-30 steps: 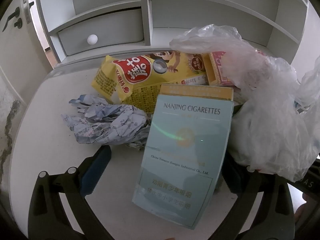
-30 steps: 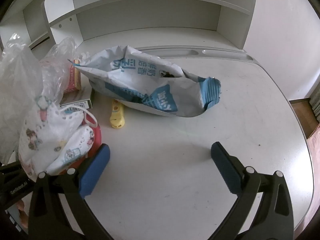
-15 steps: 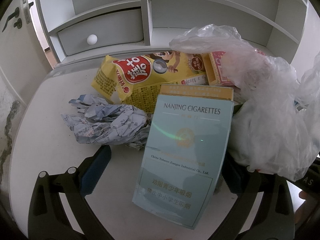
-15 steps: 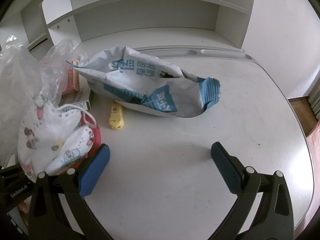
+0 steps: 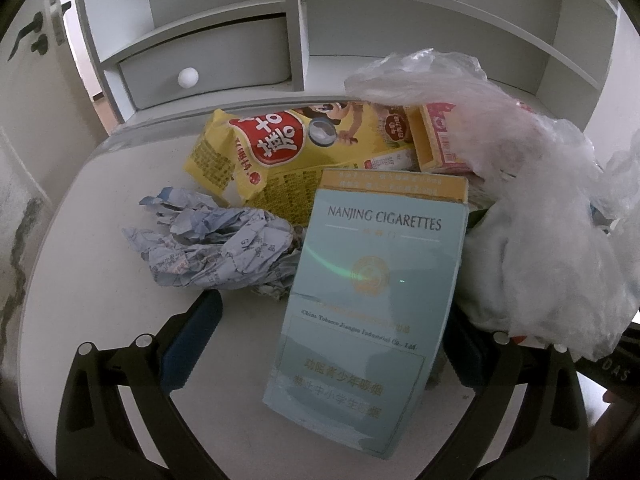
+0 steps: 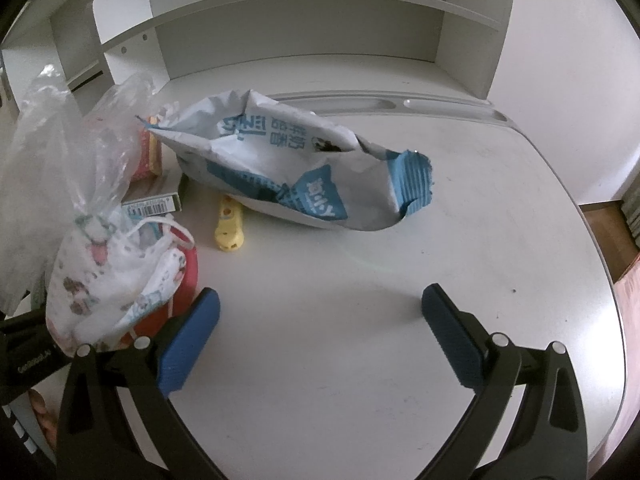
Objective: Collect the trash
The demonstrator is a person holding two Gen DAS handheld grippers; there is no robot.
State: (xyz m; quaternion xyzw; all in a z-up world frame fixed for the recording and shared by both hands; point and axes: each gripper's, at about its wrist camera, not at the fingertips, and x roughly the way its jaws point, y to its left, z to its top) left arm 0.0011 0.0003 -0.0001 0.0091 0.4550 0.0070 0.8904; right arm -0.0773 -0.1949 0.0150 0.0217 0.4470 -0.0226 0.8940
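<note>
In the left wrist view a pale blue cigarette carton (image 5: 372,304) lies between my open left gripper (image 5: 332,340) fingers. Crumpled blue-white paper (image 5: 216,248) lies left of it, a yellow snack bag (image 5: 296,148) and a red-yellow box (image 5: 436,140) behind it. A clear plastic bag (image 5: 540,216) with stuff inside sits at the right. In the right wrist view my open, empty right gripper (image 6: 320,336) hovers over bare desk. A white-blue snack bag (image 6: 304,168) lies ahead, a small yellow item (image 6: 228,228) beside it, and the plastic bag (image 6: 80,184) with a printed mask (image 6: 116,268) at the left.
A white desk (image 6: 400,280) with a curved front edge carries everything. A white shelf unit with a knobbed drawer (image 5: 200,68) stands at the back. A pen groove (image 6: 400,102) runs along the desk's rear. A small barcoded box (image 6: 154,204) lies under the bag.
The right wrist view shifts slightly: the plastic bag and mask have moved a little to the left. The left wrist view is unchanged.
</note>
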